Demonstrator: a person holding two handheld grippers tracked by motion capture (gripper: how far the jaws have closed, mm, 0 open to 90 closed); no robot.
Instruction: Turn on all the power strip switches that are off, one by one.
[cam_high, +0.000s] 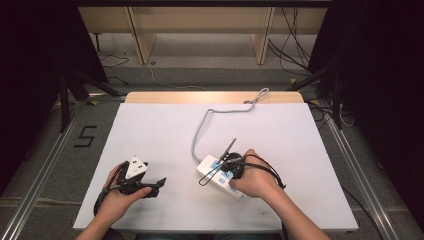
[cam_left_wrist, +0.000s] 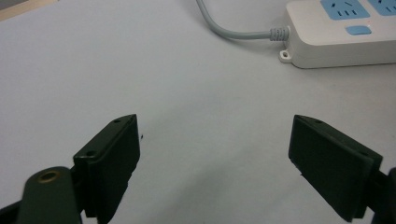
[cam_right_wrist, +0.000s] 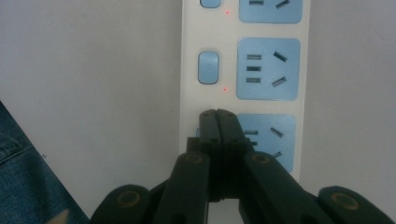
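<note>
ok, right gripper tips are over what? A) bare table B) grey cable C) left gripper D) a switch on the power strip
D: the right gripper, jaws shut, has its tips over the blue switch beside a socket on the power strip.

A white sheet (cam_high: 165, 135) covers most of the wooden table (cam_high: 170, 97) — only a strip of bare wood shows along the far edge. On the grey floor to the left is a black figure 5 (cam_high: 85, 136). Beyond the table stand pale wooden panels (cam_high: 140, 30), with loose black cables (cam_high: 295, 40) on the floor at far right — and a metal rail (cam_high: 40, 175) runs along the left side.
</note>
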